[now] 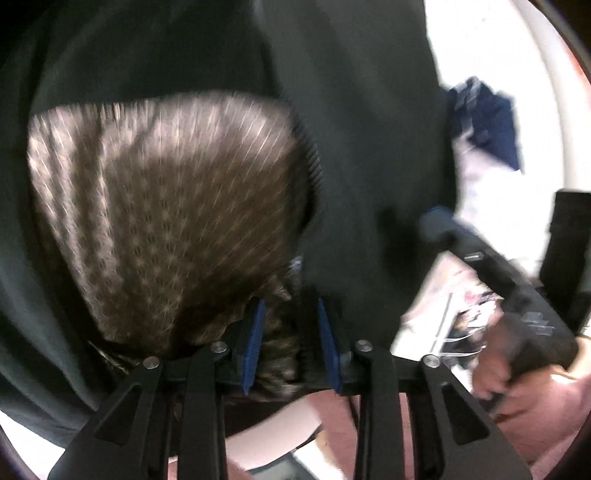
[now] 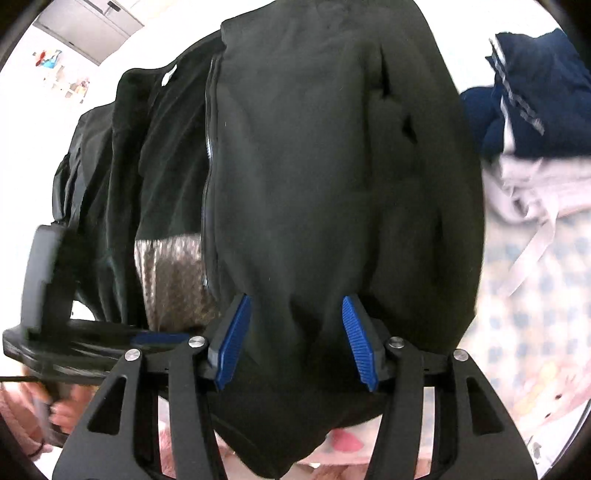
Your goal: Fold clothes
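A black zip-up jacket [image 2: 332,184] with a brown patterned lining [image 1: 166,206] hangs lifted in front of both cameras. My left gripper [image 1: 291,310] is shut on the jacket's edge where the lining meets the ribbed collar [image 1: 314,158]. My right gripper [image 2: 295,306] holds a thick bunch of the black cloth between its blue pads [image 2: 356,339]; the jaws stand fairly wide around the bunch. The jacket's zipper [image 2: 207,177] runs down left of the right gripper. The right gripper shows in the left wrist view [image 1: 517,295], and the left one shows in the right wrist view [image 2: 74,332].
A pile of folded clothes sits to the right, navy garment [image 2: 535,92] on top of a light grey one [image 2: 535,184]. A pale checked bedsheet [image 2: 535,314] lies below. A white cabinet [image 2: 88,22] is on the far wall.
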`<state>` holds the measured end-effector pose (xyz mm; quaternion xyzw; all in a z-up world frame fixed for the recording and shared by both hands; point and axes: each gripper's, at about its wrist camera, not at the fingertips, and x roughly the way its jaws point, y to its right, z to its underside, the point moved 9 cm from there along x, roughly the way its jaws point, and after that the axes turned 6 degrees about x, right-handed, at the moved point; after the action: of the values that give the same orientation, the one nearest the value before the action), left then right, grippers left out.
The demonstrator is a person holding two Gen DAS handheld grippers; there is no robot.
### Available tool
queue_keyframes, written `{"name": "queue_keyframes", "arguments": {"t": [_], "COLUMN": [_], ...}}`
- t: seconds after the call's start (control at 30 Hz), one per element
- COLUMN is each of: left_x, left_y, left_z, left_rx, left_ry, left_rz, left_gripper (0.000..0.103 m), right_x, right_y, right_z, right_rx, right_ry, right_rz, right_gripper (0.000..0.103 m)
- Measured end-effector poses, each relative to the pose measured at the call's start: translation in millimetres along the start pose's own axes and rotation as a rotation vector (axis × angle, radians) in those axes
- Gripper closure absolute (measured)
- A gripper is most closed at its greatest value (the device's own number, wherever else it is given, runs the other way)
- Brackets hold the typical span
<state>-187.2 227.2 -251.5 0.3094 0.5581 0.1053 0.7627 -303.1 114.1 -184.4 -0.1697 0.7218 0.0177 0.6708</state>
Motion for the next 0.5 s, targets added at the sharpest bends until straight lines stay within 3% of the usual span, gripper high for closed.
{"name": "queue_keyframes", "arguments": {"t": [0.07, 0.13, 0.23, 0.3, 0.5], "left_x": [0, -4, -1, 6, 5], "left_y": [5, 13, 6, 3, -5], "left_z": [3, 5, 20, 25, 30], "left_rx": [-0.002, 0.011, -0.048, -0.087, -0.106], "left_ry": [0.003, 0.022, 0.001, 0.003, 0.015], "left_rz": [-0.007, -0.024, -0.043, -0.043, -0.045], "left_gripper": [0.091, 0.093, 0.094, 0.094, 0.094], "right_x": [5, 2, -5, -5, 4], "right_y": [-3, -8, -12, -18, -11], "right_z": [2, 0, -5, -7, 9], "right_rx": [-0.01, -0.041, -0.087, -0.08, -0.076], "right_ry": [-0.026, -0.02, -0.004, -0.025, -0.128], "right_rz": [0.015, 0.02, 0.037, 0.019, 0.035], "right_gripper": [0.05, 0.051, 0.057, 0.065, 0.066]}}
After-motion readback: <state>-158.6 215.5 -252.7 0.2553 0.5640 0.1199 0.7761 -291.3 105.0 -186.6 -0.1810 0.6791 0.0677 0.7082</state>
